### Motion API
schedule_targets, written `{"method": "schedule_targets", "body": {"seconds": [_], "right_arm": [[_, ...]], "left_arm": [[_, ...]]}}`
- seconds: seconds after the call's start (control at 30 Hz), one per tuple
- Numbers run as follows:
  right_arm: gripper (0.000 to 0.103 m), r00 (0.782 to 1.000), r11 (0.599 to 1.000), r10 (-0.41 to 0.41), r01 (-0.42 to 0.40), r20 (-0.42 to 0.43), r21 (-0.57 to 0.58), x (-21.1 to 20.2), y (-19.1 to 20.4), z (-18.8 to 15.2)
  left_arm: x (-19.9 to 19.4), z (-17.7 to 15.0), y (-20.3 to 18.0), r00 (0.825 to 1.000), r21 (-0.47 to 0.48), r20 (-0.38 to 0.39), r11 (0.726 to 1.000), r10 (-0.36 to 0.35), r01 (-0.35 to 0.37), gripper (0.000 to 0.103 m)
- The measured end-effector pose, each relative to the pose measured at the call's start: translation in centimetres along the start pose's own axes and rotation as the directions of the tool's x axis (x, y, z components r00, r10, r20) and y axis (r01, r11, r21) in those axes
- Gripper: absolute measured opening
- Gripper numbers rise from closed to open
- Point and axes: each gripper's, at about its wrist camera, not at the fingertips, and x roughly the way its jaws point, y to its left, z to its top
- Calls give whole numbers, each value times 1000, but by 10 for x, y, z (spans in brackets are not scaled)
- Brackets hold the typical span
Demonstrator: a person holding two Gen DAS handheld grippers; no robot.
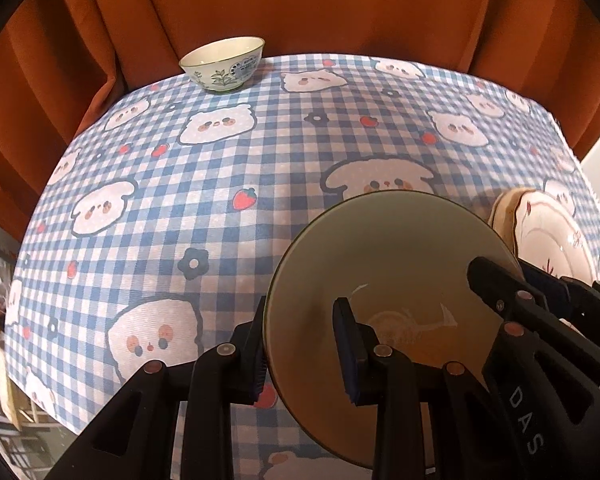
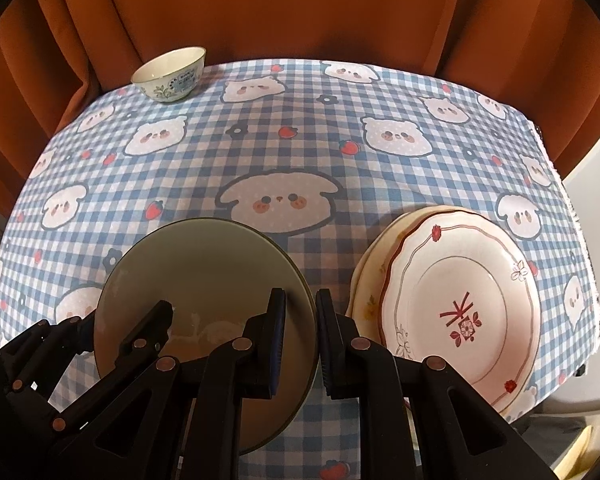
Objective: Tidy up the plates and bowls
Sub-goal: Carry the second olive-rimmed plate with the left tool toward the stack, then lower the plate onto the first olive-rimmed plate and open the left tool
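Note:
A large olive-green bowl point(image 1: 388, 264) sits near the table's front; it also shows in the right wrist view point(image 2: 204, 272). My left gripper point(image 1: 300, 352) straddles the bowl's left rim, one finger outside and one inside, with a gap left. My right gripper point(image 2: 300, 340) straddles its right rim and looks closed on it. A stack of pink floral plates point(image 2: 460, 304) lies to the bowl's right, its edge also in the left wrist view point(image 1: 548, 236). A small white bowl with green leaf print point(image 1: 224, 65) stands at the far left edge, also in the right wrist view point(image 2: 170, 74).
The table carries a blue checked cloth with bear faces point(image 1: 260, 168). An orange curtain point(image 1: 300, 4) hangs close behind the far edge. The cloth's right edge point(image 2: 572, 216) drops off beside the plates.

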Motion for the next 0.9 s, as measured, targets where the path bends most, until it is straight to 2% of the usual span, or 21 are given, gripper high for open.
{"method": "schedule_targets", "body": {"seconds": [0.2,0.33,0.37,0.43,0.5,0.6,0.9], "right_arm": [[23,999,998,37,-38,19,43,0,-4,-8],[30,997,994,74,-74,6,75,-1,-6,-11],[32,997,993,80,-80,4,82,-2,-6,-11],[48,997,993,75,-76,13,86,-6,-6,-11],[60,998,994,60,-63,34,88,-12,-5,-12],[63,997,995,48,-53,60,87,-21,-2,-10],[67,993,997,32,-40,114,73,-37,23,1]], "left_arm": [[-2,-3,-3,1000,36,-11,999,12,-12,34],[-8,-3,-4,1000,57,-4,998,-6,6,41],[-10,-3,-4,1000,59,-1,998,-15,15,46],[-16,-3,-3,999,66,17,997,-31,30,53],[-21,-3,-2,999,71,36,997,-38,36,63],[-29,-1,2,997,73,61,996,-55,50,70],[-42,6,33,990,50,118,996,-77,72,72]]}}
